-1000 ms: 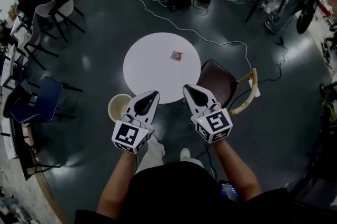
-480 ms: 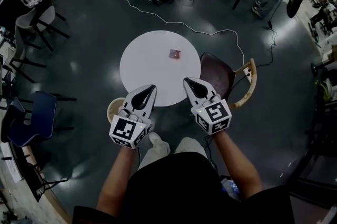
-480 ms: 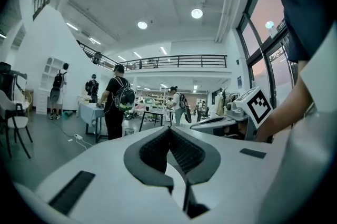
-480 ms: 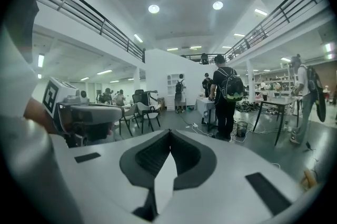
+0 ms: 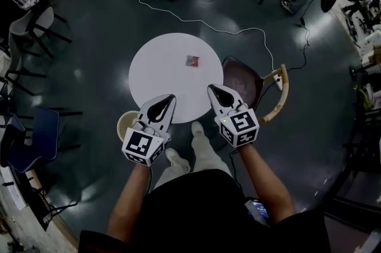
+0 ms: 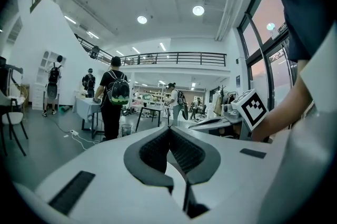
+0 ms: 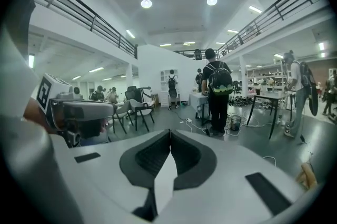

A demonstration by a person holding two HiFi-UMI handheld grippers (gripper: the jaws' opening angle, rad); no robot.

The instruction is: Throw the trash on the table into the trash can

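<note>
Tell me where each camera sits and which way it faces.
Head view: on the person's head, facing steeply down at the white table, wrapper and trash can; shows arms, legs, left gripper, right gripper.
Left gripper view: on the left gripper, facing level along its shut jaws into the hall; shows the right arm.
Right gripper view: on the right gripper, likewise, jaws shut; shows the left gripper.
Shared: both gripper views see the person with a backpack.

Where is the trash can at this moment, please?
In the head view, the trash can stands on the floor at the near left edge of the round white table, partly hidden behind the left hand-held gripper.
</note>
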